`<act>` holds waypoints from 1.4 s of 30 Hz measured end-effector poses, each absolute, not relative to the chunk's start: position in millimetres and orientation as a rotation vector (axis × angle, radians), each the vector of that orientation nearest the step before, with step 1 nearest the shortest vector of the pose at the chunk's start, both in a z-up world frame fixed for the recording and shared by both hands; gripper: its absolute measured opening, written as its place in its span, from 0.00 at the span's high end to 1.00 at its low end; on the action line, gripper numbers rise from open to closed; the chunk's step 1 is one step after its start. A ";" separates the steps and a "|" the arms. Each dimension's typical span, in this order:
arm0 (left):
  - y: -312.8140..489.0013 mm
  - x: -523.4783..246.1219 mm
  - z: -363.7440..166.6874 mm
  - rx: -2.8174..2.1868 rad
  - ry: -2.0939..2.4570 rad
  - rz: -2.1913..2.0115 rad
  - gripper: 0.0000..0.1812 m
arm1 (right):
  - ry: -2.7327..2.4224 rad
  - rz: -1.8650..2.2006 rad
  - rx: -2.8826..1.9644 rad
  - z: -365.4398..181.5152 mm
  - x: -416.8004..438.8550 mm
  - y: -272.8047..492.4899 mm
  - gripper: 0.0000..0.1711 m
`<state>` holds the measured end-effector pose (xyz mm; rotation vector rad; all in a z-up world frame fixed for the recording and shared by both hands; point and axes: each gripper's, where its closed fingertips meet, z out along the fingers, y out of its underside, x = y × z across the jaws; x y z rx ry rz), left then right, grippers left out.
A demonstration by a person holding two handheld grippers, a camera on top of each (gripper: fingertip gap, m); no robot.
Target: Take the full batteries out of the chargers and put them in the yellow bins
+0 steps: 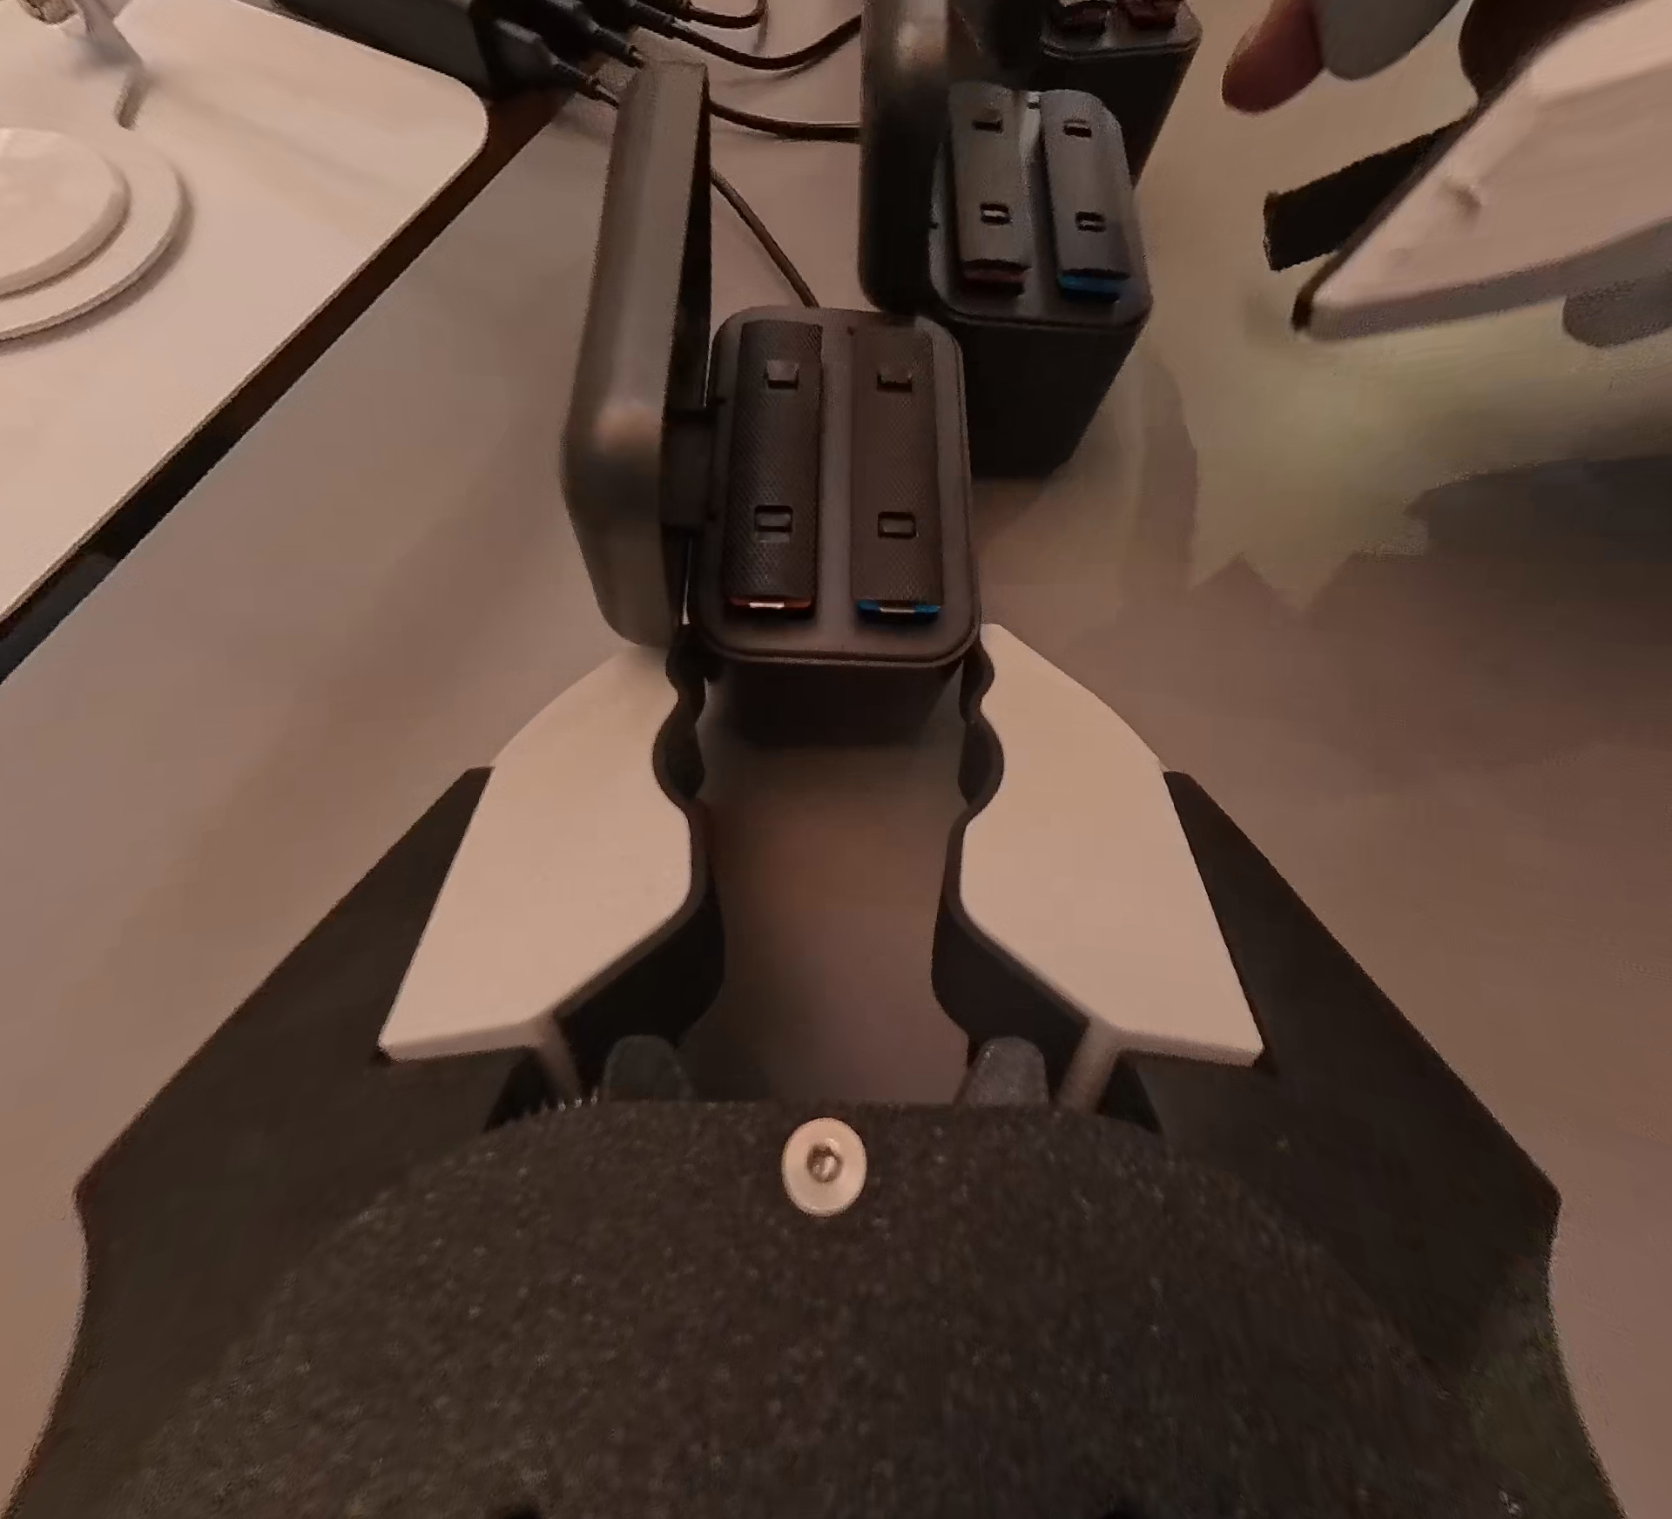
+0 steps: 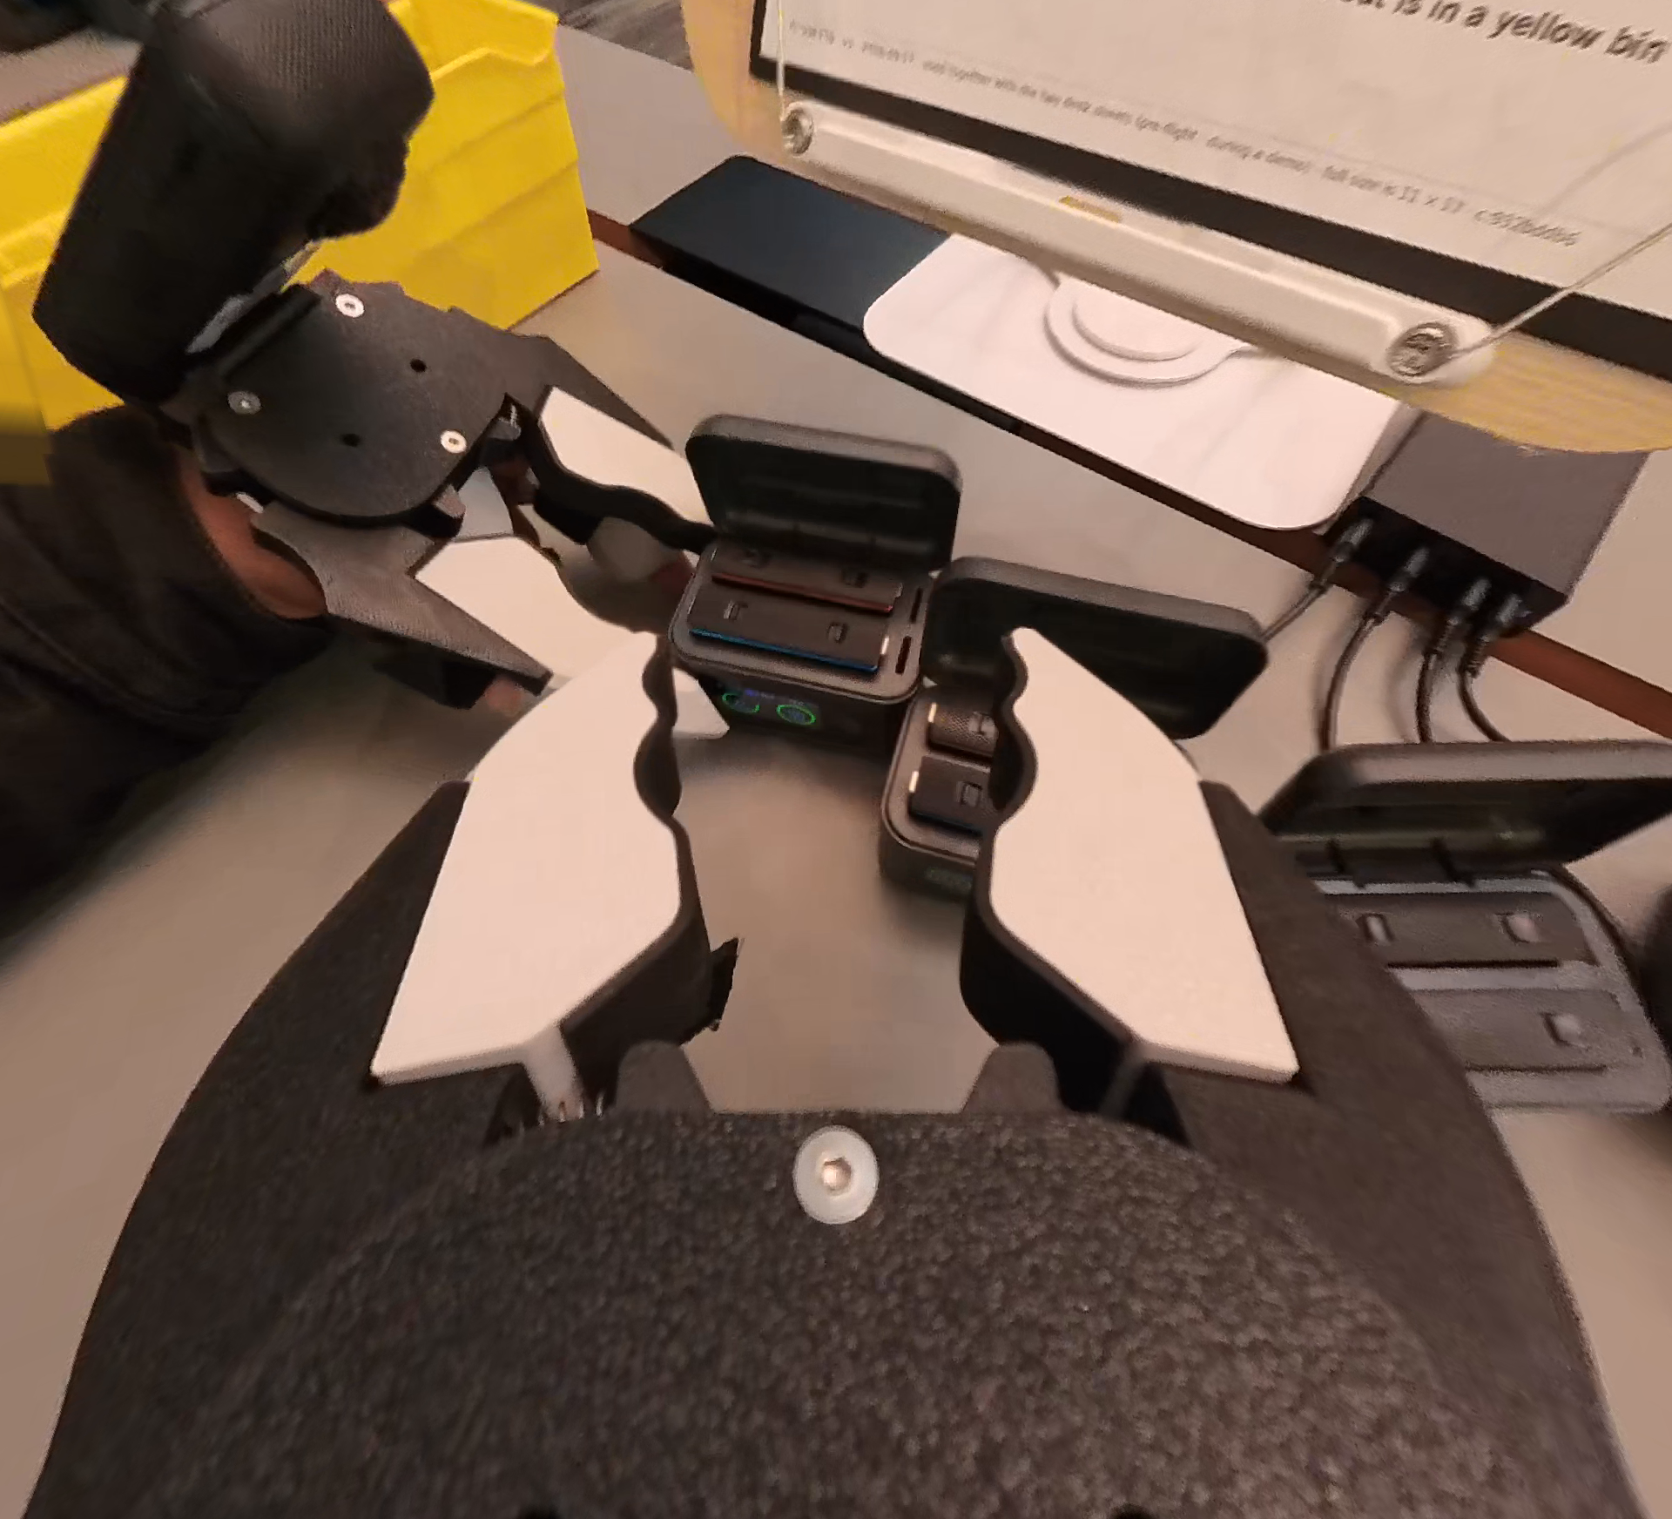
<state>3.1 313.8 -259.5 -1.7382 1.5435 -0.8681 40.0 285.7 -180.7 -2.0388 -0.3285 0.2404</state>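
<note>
The left gripper [image 1: 828,684] is bracing the nearest charger [image 1: 837,480] on the bench [image 1: 317,661], fingers spread either side — seemingly touching; its batteries [image 1: 774,471] are sitting seated. The right gripper [image 2: 837,706] is hovering nearby, fingers spread, empty — yellow bins [image 2: 470,145] are waiting beyond.

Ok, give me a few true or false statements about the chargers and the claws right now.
1. The nearest charger has its lid shut. False: the lid is open and stands upright.
2. That charger holds two batteries. True.
3. The right claw is carrying a battery. False: it is open and empty.
4. The left claw has one finger on each side of the nearest charger. True.
5. The yellow bin is between the right claw's fingers. False: it sits far off, beyond the left claw.
</note>
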 end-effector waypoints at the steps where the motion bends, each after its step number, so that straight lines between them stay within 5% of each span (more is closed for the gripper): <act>1: 312.3 5.4 -259.6 -1.744 1.545 -0.871 0.70 | -0.317 0.243 -2.035 -177.8 43.8 285.7 0.61; 42: 293.0 31.9 -260.2 -1.726 1.583 -0.869 0.70 | -0.288 0.205 -2.383 -221.0 41.3 289.2 0.62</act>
